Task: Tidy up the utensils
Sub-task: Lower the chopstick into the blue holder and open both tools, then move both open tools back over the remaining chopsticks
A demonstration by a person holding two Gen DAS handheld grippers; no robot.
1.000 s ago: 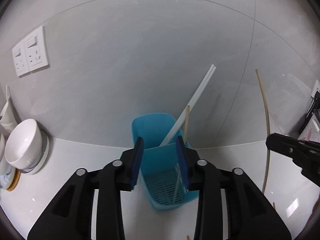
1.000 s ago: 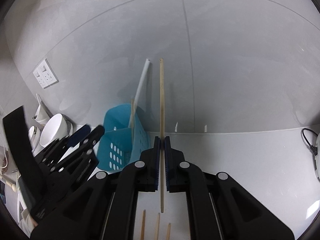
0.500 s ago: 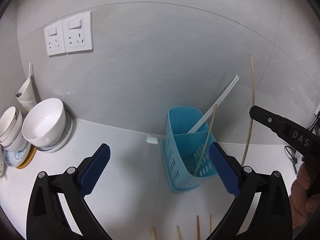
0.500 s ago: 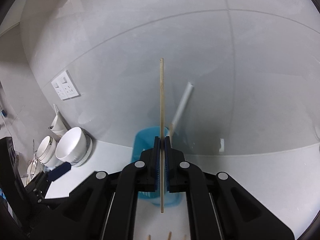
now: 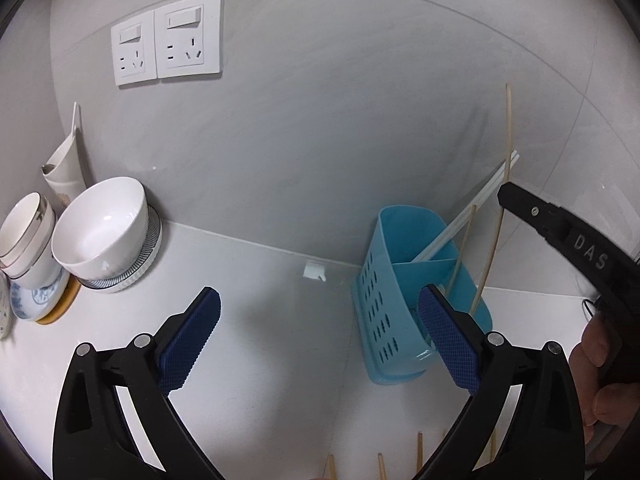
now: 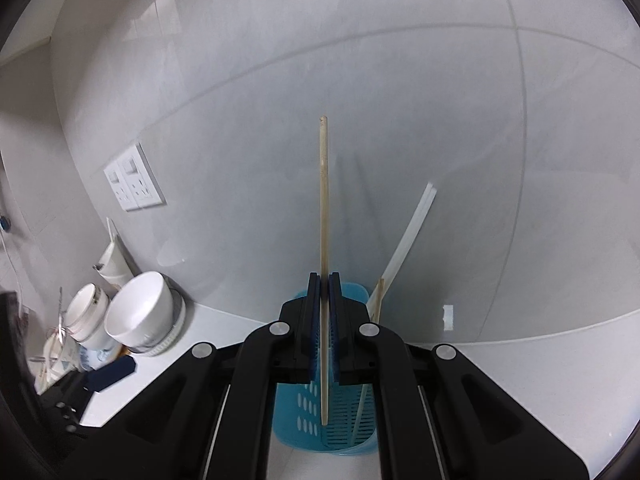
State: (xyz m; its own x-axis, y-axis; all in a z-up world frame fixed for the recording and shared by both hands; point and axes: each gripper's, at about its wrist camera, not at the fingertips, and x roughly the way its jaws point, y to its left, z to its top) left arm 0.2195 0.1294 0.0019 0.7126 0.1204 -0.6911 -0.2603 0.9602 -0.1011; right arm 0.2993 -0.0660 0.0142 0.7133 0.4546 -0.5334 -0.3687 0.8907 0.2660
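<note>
A blue perforated utensil holder (image 5: 400,312) (image 6: 352,432) stands on the white counter by the wall, with white chopsticks (image 5: 468,216) (image 6: 408,236) and a wooden one leaning inside. My right gripper (image 6: 325,320) is shut on a wooden chopstick (image 6: 324,208), held upright with its lower tip just above the holder's opening. In the left wrist view that chopstick (image 5: 506,152) and the right gripper (image 5: 503,196) appear over the holder. My left gripper (image 5: 320,332) is wide open and empty, to the left of the holder. Several wooden chopsticks (image 5: 419,456) lie at the near edge.
White bowls (image 5: 104,228) (image 6: 140,312) and cups (image 5: 28,236) are stacked on plates at the left against the wall. Two wall sockets (image 5: 168,40) sit above them. A person's hand (image 5: 600,376) grips the right tool at the far right.
My left gripper let go of the holder, opened wide and drew back to the left. My right gripper carried the wooden chopstick from beside the holder to directly above it.
</note>
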